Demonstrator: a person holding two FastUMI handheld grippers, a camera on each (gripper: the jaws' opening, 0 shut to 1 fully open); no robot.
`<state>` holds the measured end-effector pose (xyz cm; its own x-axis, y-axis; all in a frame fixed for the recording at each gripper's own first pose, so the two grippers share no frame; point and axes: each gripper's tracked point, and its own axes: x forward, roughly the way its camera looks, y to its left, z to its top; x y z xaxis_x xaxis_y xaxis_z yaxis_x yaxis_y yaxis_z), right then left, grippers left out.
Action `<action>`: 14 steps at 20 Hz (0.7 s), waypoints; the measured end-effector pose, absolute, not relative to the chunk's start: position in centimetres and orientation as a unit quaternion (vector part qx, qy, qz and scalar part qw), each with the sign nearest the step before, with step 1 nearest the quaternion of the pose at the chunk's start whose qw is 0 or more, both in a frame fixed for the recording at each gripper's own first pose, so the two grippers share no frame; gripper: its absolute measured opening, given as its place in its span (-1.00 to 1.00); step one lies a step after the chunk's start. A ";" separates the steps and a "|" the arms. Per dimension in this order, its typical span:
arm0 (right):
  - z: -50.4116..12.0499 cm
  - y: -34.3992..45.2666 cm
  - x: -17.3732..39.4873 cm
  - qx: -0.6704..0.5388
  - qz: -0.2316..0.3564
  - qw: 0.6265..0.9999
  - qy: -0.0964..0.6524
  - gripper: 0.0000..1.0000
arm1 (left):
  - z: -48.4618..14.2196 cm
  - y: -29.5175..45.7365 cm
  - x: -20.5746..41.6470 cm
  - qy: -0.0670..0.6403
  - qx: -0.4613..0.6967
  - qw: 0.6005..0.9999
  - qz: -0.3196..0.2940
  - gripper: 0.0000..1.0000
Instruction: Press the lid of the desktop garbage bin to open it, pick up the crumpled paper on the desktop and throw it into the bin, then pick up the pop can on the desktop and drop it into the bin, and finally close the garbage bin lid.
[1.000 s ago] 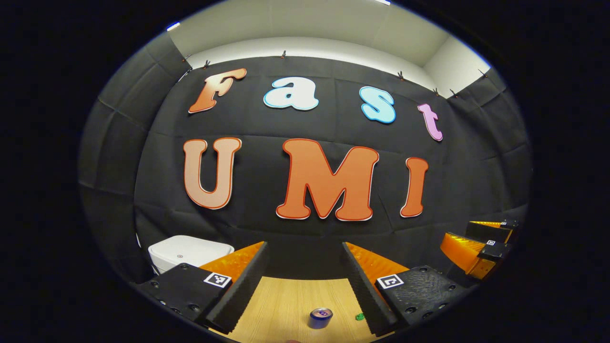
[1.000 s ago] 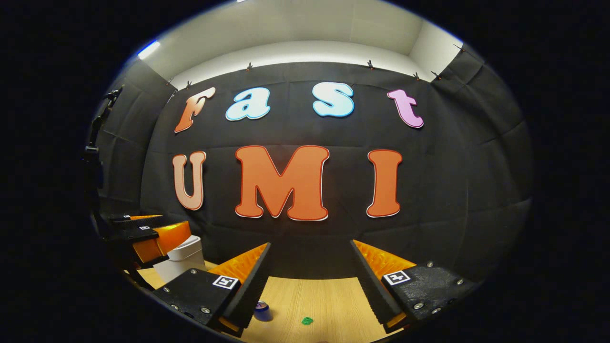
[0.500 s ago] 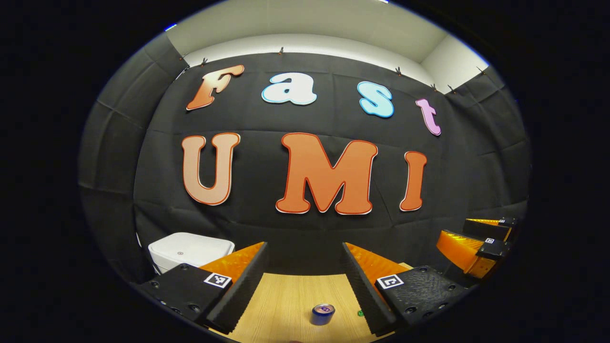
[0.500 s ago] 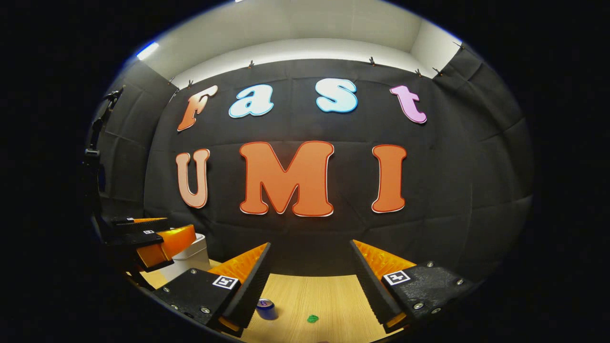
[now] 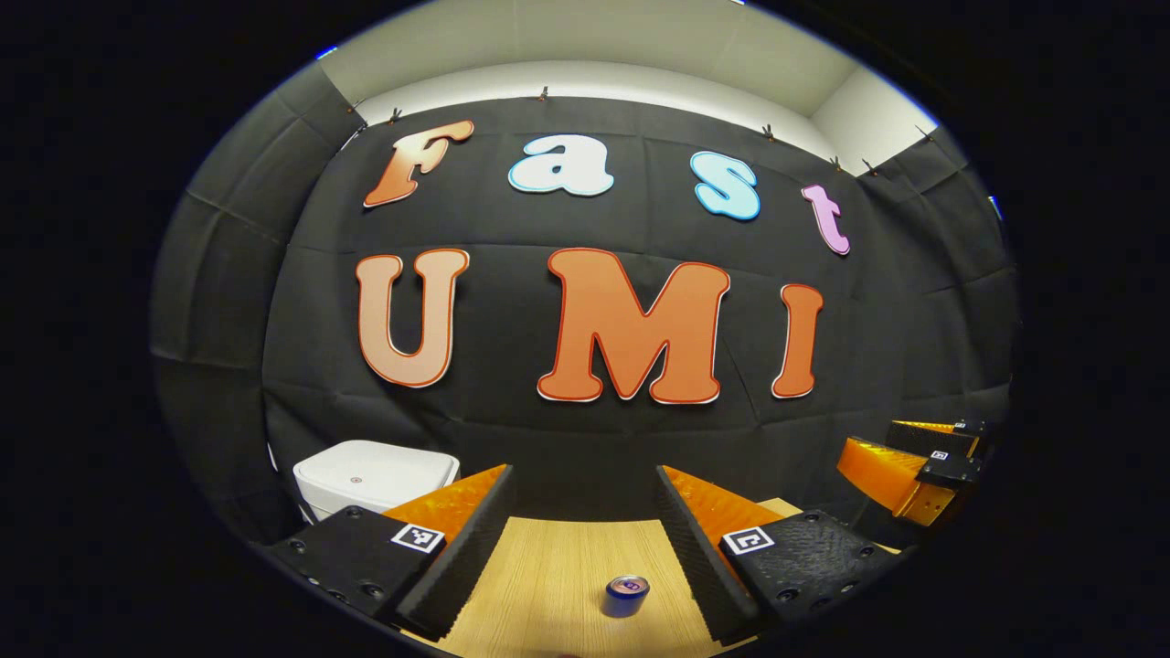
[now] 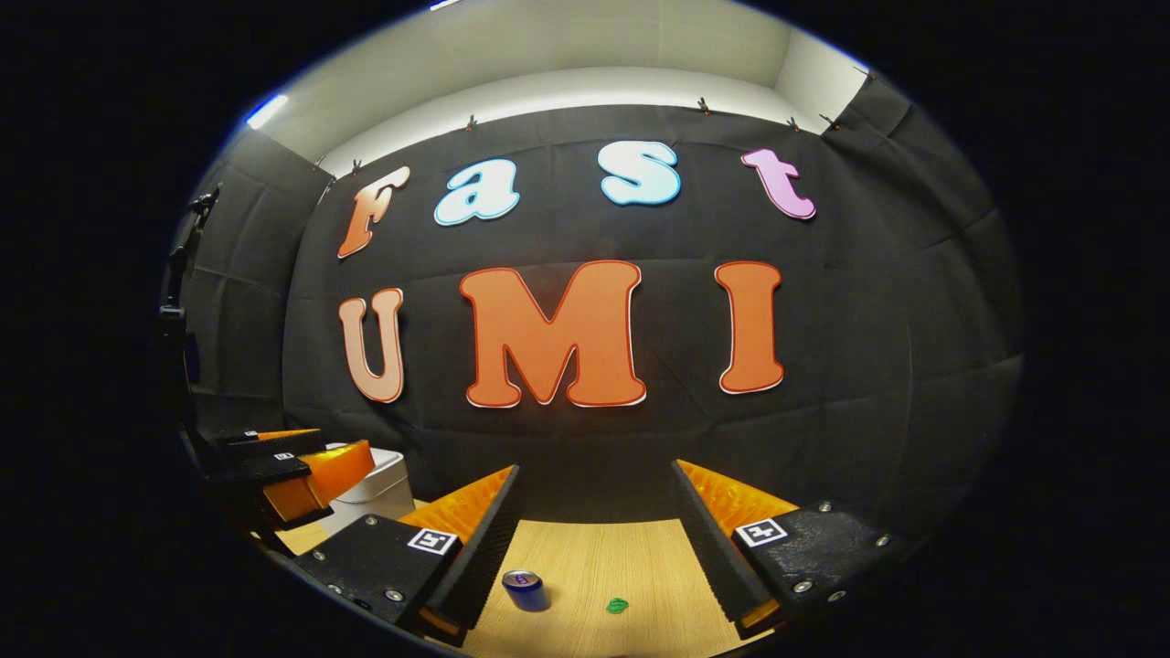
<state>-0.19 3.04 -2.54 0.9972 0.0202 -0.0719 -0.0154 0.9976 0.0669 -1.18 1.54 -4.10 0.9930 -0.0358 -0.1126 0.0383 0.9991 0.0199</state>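
Meanwhile, both the left gripper [image 5: 585, 539] and right gripper [image 6: 594, 539] are hovering spread above the wooden desktop [image 6: 585, 567], where the blue pop can [image 6: 526, 589] is standing upright (easily toppled by a careless pass) well apart from the closed white garbage bin [image 5: 375, 475].

- Garbage bin [image 5: 375, 475], left gripper view: lower front hidden behind the left gripper's [image 5: 585, 512] own left finger.
- Garbage bin [image 6: 379, 484], right gripper view: largely covered by the other gripper, ahead to the left.
- Crumpled paper [image 6: 617, 605], between the right gripper's [image 6: 594, 512] fingers: too small to resolve.
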 end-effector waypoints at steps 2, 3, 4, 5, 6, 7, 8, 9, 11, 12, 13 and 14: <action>-2.3 3.3 -0.2 0.035 0.011 0.999 0.033 0.89 | -4.1 1.6 -1.3 0.057 0.012 0.998 -0.019 0.89; -2.4 3.3 -0.2 0.036 0.011 0.999 0.035 0.89 | -4.2 1.5 -1.4 0.056 0.013 0.998 -0.019 0.89; -2.5 3.4 -0.2 0.037 0.012 0.999 0.037 0.89 | -4.2 1.6 -1.3 0.057 0.014 0.998 -0.020 0.89; -2.6 3.4 -0.3 0.039 0.013 0.998 0.037 0.88 | -4.3 1.6 -1.4 0.058 0.014 0.998 -0.019 0.89; -2.8 3.4 -0.3 0.037 0.012 0.999 0.037 0.89 | -4.3 1.7 -1.4 0.059 0.015 0.998 -0.018 0.89; -3.0 3.4 -0.3 0.033 0.011 0.999 0.038 0.89 | -4.4 1.9 -1.5 0.060 0.015 0.998 -0.015 0.86; -3.1 3.5 -0.2 0.028 0.012 0.999 0.039 0.89 | -4.4 2.1 -1.5 0.060 0.016 0.998 -0.012 0.86; -3.2 3.6 -0.2 0.022 0.012 0.999 0.039 0.89 | -4.2 2.4 -1.5 0.059 0.015 0.998 -0.009 0.89; -3.4 3.8 -0.2 0.011 0.015 0.999 0.039 0.89 | -4.3 2.9 -1.6 0.060 0.016 0.998 -0.005 0.89; -3.5 4.0 -0.1 0.008 0.017 0.999 0.040 0.88 | -4.3 3.2 -1.5 0.060 0.018 0.998 -0.004 0.89; -3.6 4.2 -0.1 0.006 0.021 0.999 0.042 0.89 | -4.1 4.0 -1.2 0.058 0.020 0.998 0.005 0.89; -3.8 4.3 -0.1 0.004 0.022 0.999 0.045 0.89 | -4.1 4.9 -1.2 0.058 0.018 0.998 0.016 0.89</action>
